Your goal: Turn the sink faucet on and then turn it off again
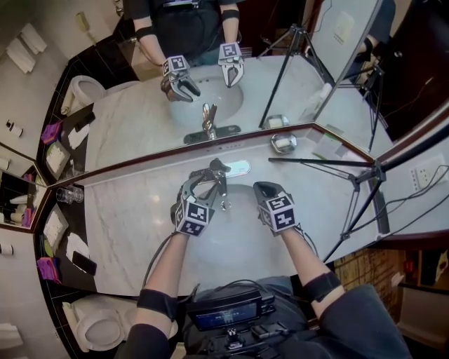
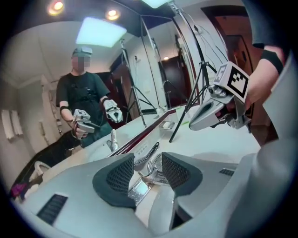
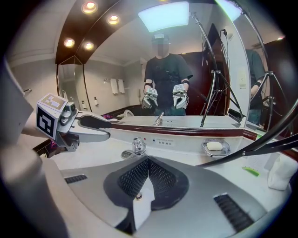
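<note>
Fingers [image 2: 118, 176] of your left gripper [image 2: 146, 161] stand apart around the chrome faucet [image 2: 151, 170], not pressing it, while your right gripper [image 3: 148, 162] is closed, empty.

This is showing itself as a bathroom. A pale marble table [image 1: 119, 231] is carrying a sunken oval sink [image 1: 235, 219] with a chrome faucet [image 1: 219, 174]. A wide mirror [image 1: 140, 126] is running along the table's back edge and reflecting the room. A toilet [image 1: 98, 328] is sitting just past the table's end. A soap dish [image 3: 215, 147] is holding a white bar. What seem to be folded towels [image 3: 114, 85] are hanging on the mirrored wall, and recessed lights [image 3: 88, 7] are glowing overhead. Tripods [image 1: 368, 186] are standing at the right, so someone is filming here.
</note>
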A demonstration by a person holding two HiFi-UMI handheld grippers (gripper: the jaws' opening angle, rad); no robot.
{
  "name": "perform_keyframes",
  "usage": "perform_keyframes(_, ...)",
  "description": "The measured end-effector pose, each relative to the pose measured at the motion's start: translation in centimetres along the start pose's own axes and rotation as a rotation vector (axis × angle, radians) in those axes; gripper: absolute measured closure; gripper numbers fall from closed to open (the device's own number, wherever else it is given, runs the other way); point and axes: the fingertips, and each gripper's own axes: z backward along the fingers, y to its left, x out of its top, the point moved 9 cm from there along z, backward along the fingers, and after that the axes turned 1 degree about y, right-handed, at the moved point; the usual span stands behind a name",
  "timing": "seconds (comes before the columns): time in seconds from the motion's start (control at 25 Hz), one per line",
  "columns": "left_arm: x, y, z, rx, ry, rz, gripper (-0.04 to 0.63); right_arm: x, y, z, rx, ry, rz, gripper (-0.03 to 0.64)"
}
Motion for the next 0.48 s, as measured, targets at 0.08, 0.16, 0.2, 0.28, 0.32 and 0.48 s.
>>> perform_keyframes(0.08,0.3,-0.3,-1.3,-0.014,0.024,-0.075,0.408,-0.2,-0.2,0.0,-0.001,0.003,0.0,0.597)
perform_keyframes(0.16,0.5,-0.6,-2.5,-0.026,0.051,-0.146,0.393,-0.3,-0.3,0.0,-0.007,0.008,0.003,0.597)
perform_keyframes(0.2,0.5,-0.8,-3.1,-0.03,0.063,-0.18,0.393,-0.3,-0.3,0.1,-0.01,0.01,0.003,0.597)
perform_keyframes(0.28,0.6,-1.2,-4.1,-0.036,0.085,-0.243,0.393,0.0,-0.2,0.3,-0.015,0.013,-0.002,0.597)
perform_keyframes(0.32,0.6,-1.3,-4.7,-0.036,0.095,-0.273,0.393,0.0,-0.2,0.4,-0.017,0.013,-0.006,0.597)
perform_keyframes(0.48,0.7,-1.8,-6.7,-0.04,0.128,-0.365,0.394,-0.5,-0.7,0.4,-0.023,0.013,-0.015,0.597)
